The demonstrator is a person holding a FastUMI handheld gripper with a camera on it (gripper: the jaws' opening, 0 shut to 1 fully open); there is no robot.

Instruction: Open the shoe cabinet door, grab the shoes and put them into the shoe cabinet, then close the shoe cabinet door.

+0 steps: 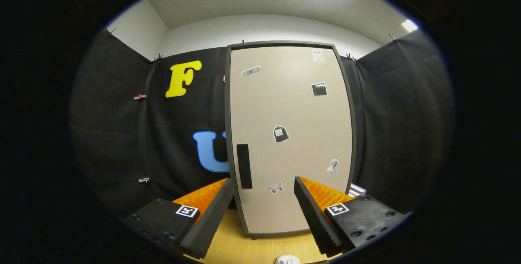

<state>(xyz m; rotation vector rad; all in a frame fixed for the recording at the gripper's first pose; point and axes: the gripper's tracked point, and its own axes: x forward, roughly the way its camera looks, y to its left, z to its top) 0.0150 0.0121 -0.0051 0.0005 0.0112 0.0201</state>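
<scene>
I am holding the gripper (260, 215) released and empty, facing the shoe cabinet door (291, 133), closed at the bench's far edge. The dark handle (244, 166) is sitting left; fingers risk sliding off it.

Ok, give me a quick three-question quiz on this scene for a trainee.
1. True or false: the cabinet door is shut.
2. Where is the black handle? A) near the door's left edge, low down B) top right corner C) dead centre
3. Fill in: the tool is ____, with nothing between its fingers.

Key: 1 true; 2 A; 3 open. The door stands just beyond the fingers, and part of a white thing lies on the wooden floor below them.
</scene>
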